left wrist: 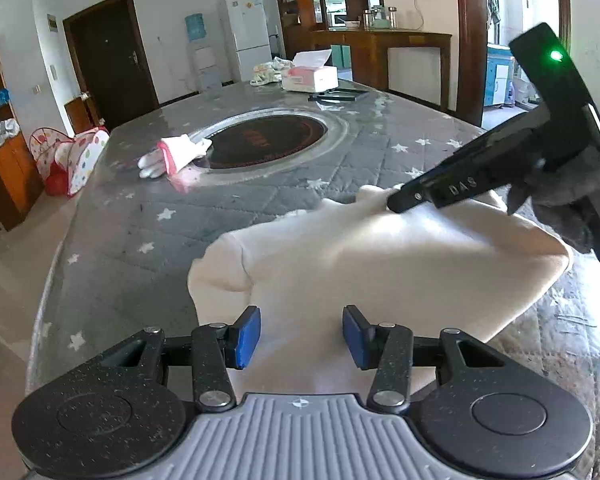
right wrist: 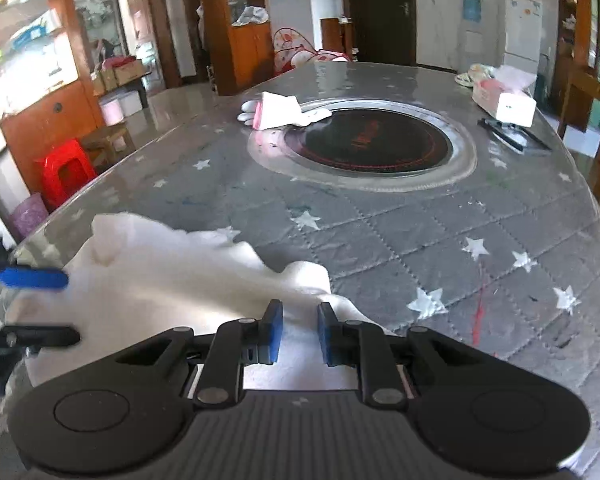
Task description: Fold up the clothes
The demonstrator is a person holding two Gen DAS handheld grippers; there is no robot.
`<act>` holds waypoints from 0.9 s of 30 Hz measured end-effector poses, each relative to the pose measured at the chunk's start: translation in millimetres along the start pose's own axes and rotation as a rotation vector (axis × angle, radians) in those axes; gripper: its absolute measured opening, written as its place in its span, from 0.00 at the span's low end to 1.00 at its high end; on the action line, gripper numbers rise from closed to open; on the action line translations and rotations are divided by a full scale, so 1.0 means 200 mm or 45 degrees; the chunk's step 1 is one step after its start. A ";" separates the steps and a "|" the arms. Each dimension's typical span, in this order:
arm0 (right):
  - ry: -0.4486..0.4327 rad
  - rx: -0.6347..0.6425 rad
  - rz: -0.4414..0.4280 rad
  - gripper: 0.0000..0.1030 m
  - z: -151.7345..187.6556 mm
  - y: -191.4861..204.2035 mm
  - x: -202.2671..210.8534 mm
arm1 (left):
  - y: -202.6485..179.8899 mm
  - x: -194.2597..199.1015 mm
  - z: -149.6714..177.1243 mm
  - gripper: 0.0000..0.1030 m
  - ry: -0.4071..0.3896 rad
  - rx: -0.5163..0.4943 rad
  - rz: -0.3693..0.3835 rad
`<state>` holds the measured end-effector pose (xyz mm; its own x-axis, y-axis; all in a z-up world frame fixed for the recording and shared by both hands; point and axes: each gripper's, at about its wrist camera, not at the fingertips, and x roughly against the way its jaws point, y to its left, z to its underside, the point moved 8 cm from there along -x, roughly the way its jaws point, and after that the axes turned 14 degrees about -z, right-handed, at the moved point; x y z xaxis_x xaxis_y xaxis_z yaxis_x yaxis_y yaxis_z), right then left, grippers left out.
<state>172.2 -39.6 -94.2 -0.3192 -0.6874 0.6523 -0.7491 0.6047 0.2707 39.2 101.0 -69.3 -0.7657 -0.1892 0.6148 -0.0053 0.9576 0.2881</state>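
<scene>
It's a lived-in room with dark wooden doors, wooden cabinets and a white fridge (left wrist: pixel 249 36) against the far wall. In the middle stands a big round table (right wrist: pixel 440 240) under a grey quilted cover printed with white stars, all beneath a clear glossy sheet. A black round cooktop (right wrist: pixel 370 144) with a silvery ring is sunk into the table's centre. A pair of white gloves with pink cuffs (left wrist: pixel 172 156) lies at the cooktop's edge, one fingertip reaching over the ring. On the far side sit a pink and white tissue box (left wrist: pixel 310 76) and a few thin dark strips just beside it.

The cream-white garment (left wrist: pixel 380 264) lies on the near part of the table, bunched and partly doubled over, with a ribbed cuff at its left end. The left gripper (left wrist: pixel 302 336) hovers over the garment's near edge; its blue pads are spread wide with cloth showing between them, and they are pinching nothing. The right gripper (right wrist: pixel 298 334) sits at the garment's right side, low over the fabric, with its pads also apart, a narrower gap. From the left camera its black body is seen reaching down onto the far edge of the cloth, but whether it has caught any fabric I cannot tell.
</scene>
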 end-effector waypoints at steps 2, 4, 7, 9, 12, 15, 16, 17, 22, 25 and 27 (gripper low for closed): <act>-0.004 0.014 0.010 0.17 -0.01 0.01 0.01 | 0.00 0.01 0.00 0.48 -0.006 0.013 0.004; -0.010 0.038 0.001 0.18 -0.03 0.04 0.04 | 0.01 0.03 0.01 0.48 -0.011 0.026 0.008; -0.003 0.085 -0.071 0.19 -0.06 0.16 0.04 | 0.02 0.05 0.01 0.48 -0.019 0.045 0.014; 0.010 0.117 -0.118 0.19 -0.07 0.24 0.01 | 0.01 0.06 0.03 0.48 -0.020 0.048 0.016; 0.042 0.157 -0.165 0.19 -0.08 0.33 -0.06 | 0.00 0.07 0.06 0.48 -0.006 0.053 0.024; 0.076 0.178 -0.164 0.19 -0.07 0.38 -0.15 | 0.00 0.06 0.09 0.49 0.014 0.063 0.032; 0.082 0.182 -0.160 0.20 -0.07 0.39 -0.18 | 0.00 0.06 0.10 0.49 0.018 0.069 0.036; 0.086 0.185 -0.156 0.21 -0.07 0.40 -0.19 | 0.00 0.06 0.10 0.50 0.018 0.074 0.039; 0.077 0.209 -0.201 0.21 -0.14 0.47 -0.20 | 0.02 0.06 0.12 0.50 0.017 0.107 0.050; 0.070 0.258 -0.234 0.24 -0.19 0.53 -0.22 | 0.04 0.07 0.12 0.50 0.013 0.139 0.043; 0.073 0.288 -0.251 0.26 -0.22 0.57 -0.24 | 0.07 0.08 0.12 0.50 0.010 0.171 0.036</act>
<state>128.6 80.0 -63.6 -0.1266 -0.7549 0.6436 -0.9056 0.3527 0.2356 12.2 116.3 -73.2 -0.7617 -0.1632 0.6271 -0.0706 0.9829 0.1700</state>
